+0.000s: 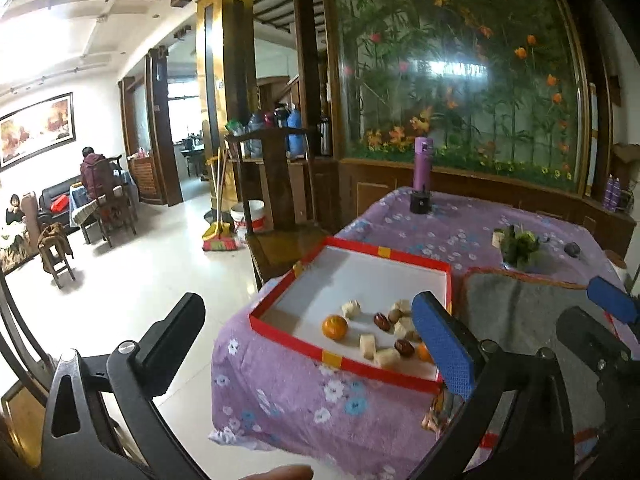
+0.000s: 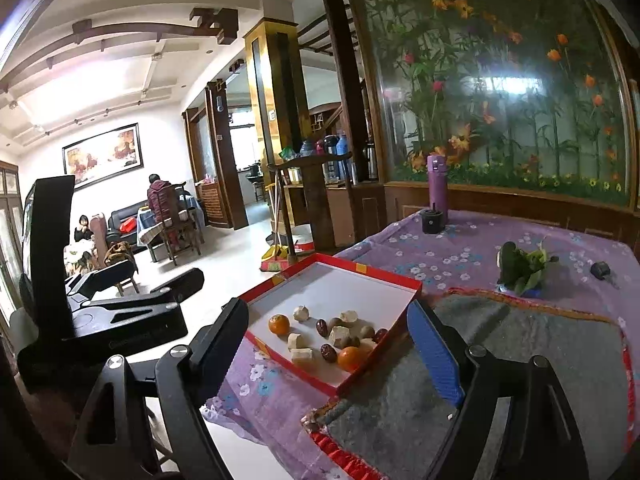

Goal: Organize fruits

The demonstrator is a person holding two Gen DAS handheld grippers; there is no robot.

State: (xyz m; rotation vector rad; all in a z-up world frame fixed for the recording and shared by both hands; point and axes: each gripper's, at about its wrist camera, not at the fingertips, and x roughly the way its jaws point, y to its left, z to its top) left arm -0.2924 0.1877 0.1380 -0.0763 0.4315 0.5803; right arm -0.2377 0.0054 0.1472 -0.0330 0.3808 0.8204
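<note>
A shallow red-rimmed box (image 1: 372, 250) (image 2: 356, 266) with a white floor sits on the purple flowered tablecloth. In it lie two tangerines (image 1: 335, 327) (image 2: 279, 324), dark red dates (image 1: 382, 321) (image 2: 321, 328), brown round fruits and pale cut fruit pieces (image 1: 368, 345) (image 2: 301, 355). My left gripper (image 1: 308, 344) is open and empty, held in front of the box's near left corner. My right gripper (image 2: 324, 340) is open and empty, its fingers on either side of the box's near end from above. The right gripper's blue pads (image 1: 610, 300) also show in the left wrist view.
A grey mat with red-orange trim (image 1: 520, 304) (image 2: 520, 340) lies right of the box. Behind stand a purple bottle (image 1: 423, 160) (image 2: 437, 184), a black cup (image 2: 432, 221), a leafy bunch (image 1: 520, 242) (image 2: 524, 266) and a small dark object (image 2: 600, 269). The table's left edge drops to tiled floor.
</note>
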